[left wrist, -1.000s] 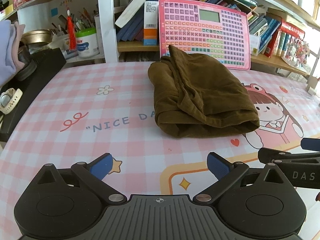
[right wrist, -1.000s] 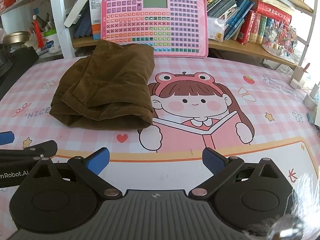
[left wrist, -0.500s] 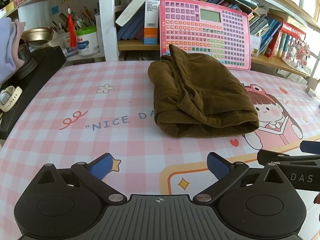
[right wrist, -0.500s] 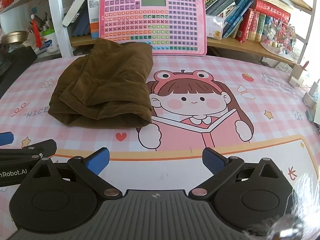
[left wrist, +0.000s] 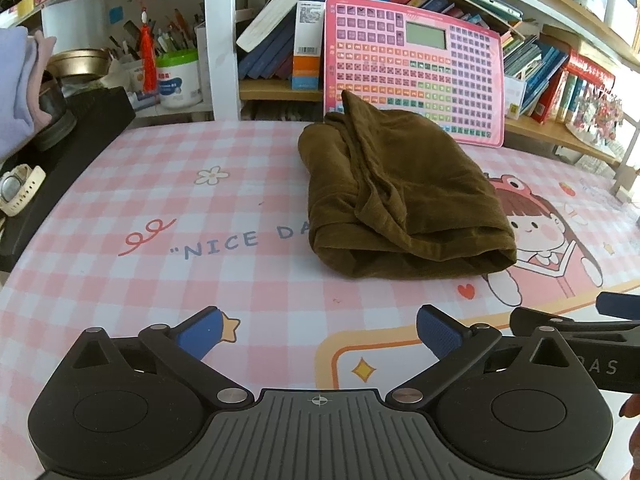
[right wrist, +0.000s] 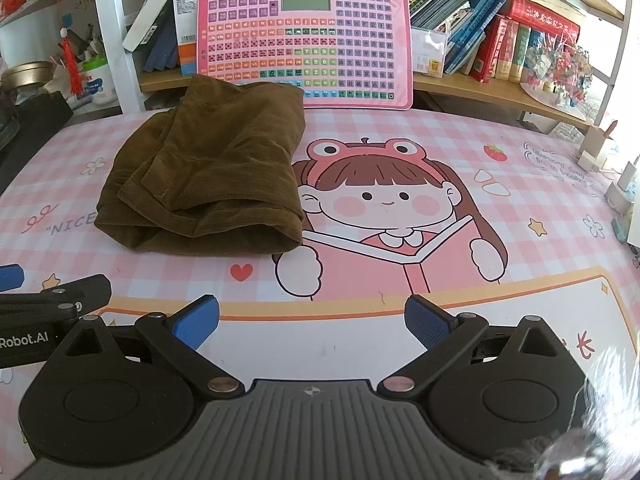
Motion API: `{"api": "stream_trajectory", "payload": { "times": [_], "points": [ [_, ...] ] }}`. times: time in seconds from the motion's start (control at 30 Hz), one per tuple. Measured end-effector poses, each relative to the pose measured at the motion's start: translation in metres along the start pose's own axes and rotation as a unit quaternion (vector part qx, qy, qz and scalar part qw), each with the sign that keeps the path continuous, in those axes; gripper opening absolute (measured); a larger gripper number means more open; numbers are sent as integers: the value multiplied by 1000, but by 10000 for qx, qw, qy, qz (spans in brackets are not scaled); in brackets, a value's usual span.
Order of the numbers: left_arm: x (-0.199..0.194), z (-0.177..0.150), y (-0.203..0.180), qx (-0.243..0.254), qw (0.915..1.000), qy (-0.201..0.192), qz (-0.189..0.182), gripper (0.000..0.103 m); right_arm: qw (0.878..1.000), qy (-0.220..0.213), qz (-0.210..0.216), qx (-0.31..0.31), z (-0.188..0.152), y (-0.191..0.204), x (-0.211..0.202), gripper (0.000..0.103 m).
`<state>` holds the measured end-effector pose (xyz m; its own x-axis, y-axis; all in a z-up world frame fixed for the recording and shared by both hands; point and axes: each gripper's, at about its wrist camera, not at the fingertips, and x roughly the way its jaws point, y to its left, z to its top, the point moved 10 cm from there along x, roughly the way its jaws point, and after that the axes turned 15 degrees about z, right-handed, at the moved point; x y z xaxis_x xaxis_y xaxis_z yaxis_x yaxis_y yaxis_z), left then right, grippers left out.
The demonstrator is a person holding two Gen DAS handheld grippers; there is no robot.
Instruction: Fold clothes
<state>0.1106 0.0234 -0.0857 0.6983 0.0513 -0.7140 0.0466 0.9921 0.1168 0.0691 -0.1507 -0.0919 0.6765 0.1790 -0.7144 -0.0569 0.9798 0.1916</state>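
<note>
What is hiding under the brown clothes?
The brown clothes lie on the pink checked table mat. They cover the end of the "NICE DA..." words and part of the checks. Whether anything else lies underneath cannot be seen; the folded cloth hides it.

The right gripper (right wrist: pixel 312 322) hovers with its jaws wide apart and empty above the worktop (right wrist: pixel 400 136). A folded brown garment (right wrist: pixel 208 168) lies well ahead, at the left, its far edge overlapping a pink keyboard toy (right wrist: pixel 304 40).

Child's home study: bookshelves (right wrist: pixel 500 40), cartoon desk mat (right wrist: pixel 400 208)
</note>
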Motion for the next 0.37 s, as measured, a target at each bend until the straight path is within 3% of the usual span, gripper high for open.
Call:
{"api": "stream_trajectory", "payload": {
  "times": [0.37],
  "points": [
    [-2, -2, -4, 18, 9999, 5, -109, 103, 10000, -11, -28, 31, 0, -2, -2, 100]
  ]
}}
